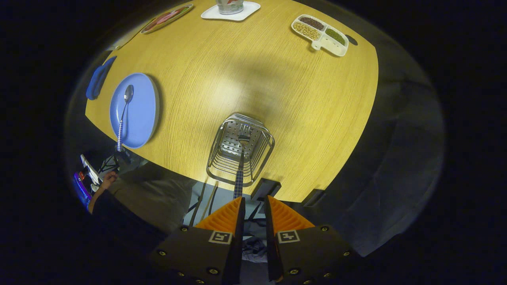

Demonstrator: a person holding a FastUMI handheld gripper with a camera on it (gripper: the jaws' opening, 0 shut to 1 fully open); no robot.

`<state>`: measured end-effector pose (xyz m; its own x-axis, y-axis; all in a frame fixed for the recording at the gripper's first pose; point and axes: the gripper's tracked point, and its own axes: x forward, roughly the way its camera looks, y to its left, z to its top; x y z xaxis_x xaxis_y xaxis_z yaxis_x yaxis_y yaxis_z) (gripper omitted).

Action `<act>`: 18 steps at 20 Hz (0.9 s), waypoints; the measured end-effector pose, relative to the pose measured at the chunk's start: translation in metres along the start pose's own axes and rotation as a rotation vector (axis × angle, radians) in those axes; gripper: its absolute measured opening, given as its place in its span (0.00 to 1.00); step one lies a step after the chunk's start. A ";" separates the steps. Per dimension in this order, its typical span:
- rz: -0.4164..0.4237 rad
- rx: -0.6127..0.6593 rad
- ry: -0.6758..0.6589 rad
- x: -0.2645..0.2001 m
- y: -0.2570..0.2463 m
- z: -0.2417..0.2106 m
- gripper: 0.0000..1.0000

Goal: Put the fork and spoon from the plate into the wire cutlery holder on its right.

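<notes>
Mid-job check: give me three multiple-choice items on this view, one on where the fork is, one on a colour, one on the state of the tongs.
1. Where is the fork?
A. On the plate
B. In the wire cutlery holder
C. On the bare table

2. What colour is the plate under the spoon?
A. Blue
B. White
C. Green

3. How are the tongs?
A. Shut on the fork
B. Shut on the spoon
C. Open, holding nothing

Answers:
1 B: its tines stand inside the holder, handle leaning out toward the tongs.
2 A: the plate is plainly blue.
3 C: a gap shows between the tips, and the fork's handle passes beyond them unpinched.
</notes>
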<state>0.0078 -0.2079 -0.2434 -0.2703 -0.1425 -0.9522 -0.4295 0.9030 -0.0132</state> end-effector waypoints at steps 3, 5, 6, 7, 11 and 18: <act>0.001 0.010 -0.060 -0.013 0.014 -0.005 0.27; 0.002 0.005 -0.095 -0.022 0.028 -0.011 0.27; 0.004 0.003 -0.108 -0.027 0.036 -0.012 0.27; 0.005 0.001 -0.120 -0.030 0.043 -0.015 0.27; 0.018 0.008 -0.170 -0.035 0.072 -0.014 0.27; 0.088 -0.004 -0.263 -0.027 0.157 0.004 0.27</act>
<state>-0.0489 -0.0608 -0.2215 -0.0739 0.0473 -0.9961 -0.4175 0.9057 0.0740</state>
